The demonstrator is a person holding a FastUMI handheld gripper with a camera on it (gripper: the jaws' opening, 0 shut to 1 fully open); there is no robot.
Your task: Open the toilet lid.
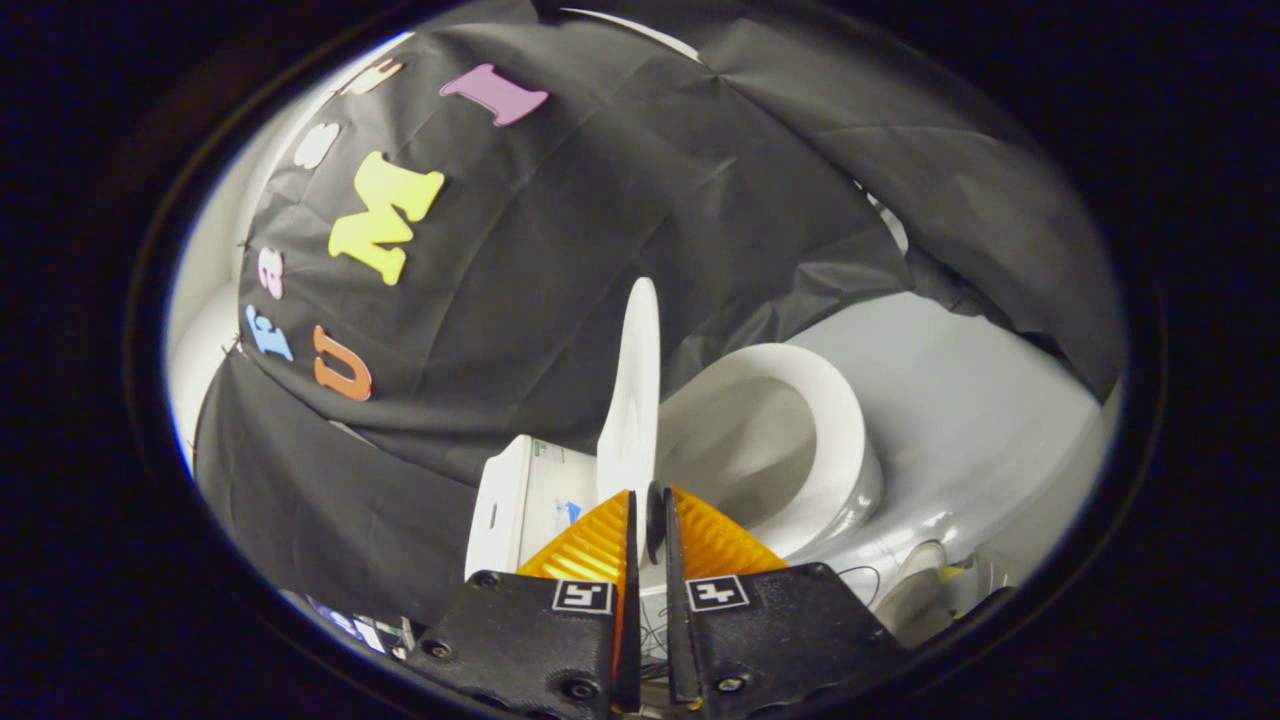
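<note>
The white toilet lid (633,390) stands raised off the bowl and shows edge-on, running straight ahead from my fingertips. My gripper (648,503) is shut on the lid's near edge, with the orange fingers (590,548) pressed close on either side of it. A small dark piece sits in the narrow gap between the tips. To the right of the lid lie the open white seat and bowl (835,430). The white tank (505,500) is on the lid's other side.
Black cloth hangs close behind the toilet and over its far side. Pale floor (985,420) spreads beyond the bowl. A hose and fittings (925,580) lie by the toilet's base, near my right finger.
</note>
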